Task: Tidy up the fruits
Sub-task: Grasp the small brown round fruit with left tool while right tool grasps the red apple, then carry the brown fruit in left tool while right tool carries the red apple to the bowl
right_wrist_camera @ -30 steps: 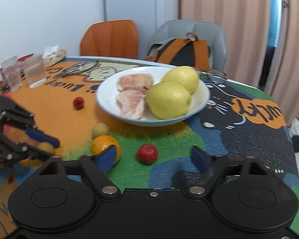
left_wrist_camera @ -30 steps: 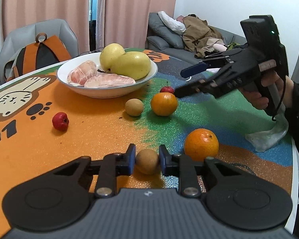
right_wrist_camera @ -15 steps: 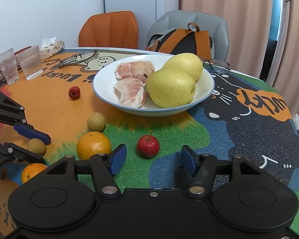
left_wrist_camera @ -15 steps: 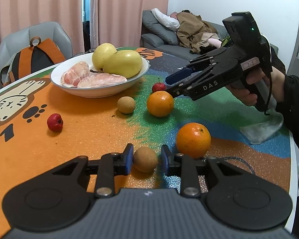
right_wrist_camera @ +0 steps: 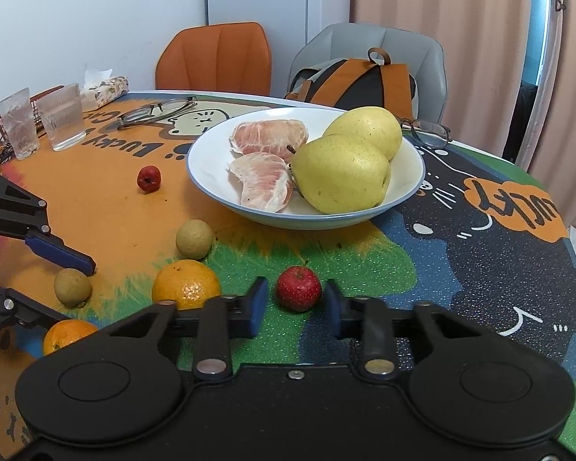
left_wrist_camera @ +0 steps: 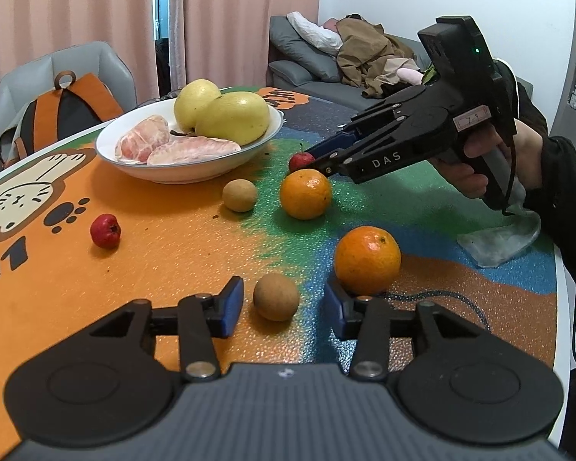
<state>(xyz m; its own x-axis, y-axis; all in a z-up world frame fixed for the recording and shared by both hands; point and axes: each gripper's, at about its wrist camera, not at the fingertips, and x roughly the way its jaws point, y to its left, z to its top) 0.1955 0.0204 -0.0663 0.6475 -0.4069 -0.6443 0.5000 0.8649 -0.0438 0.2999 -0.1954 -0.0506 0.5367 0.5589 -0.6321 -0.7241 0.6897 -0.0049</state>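
Note:
My left gripper (left_wrist_camera: 282,309) is open, its pads on either side of a small brown round fruit (left_wrist_camera: 276,296) on the table, not touching it. An orange (left_wrist_camera: 367,259) lies just right of it. My right gripper (right_wrist_camera: 292,305) is open around a small red fruit (right_wrist_camera: 298,288), with narrow gaps on both sides. A second orange (right_wrist_camera: 186,284), another brown fruit (right_wrist_camera: 194,239) and a second red fruit (right_wrist_camera: 148,178) lie loose. The white bowl (right_wrist_camera: 407,188) holds two yellow pears (right_wrist_camera: 340,173) and pomelo segments (right_wrist_camera: 263,180).
Two glasses (right_wrist_camera: 40,121), a tissue pack (right_wrist_camera: 107,86) and spectacles (right_wrist_camera: 155,109) sit at the table's far left in the right wrist view. Another pair of spectacles (right_wrist_camera: 428,132) lies behind the bowl. A crumpled plastic bag (left_wrist_camera: 499,240) lies near the right edge. Chairs stand behind.
My left gripper has opened and let go of the brown fruit, which stays on the table. My right gripper has moved forward and narrowed around the small red fruit.

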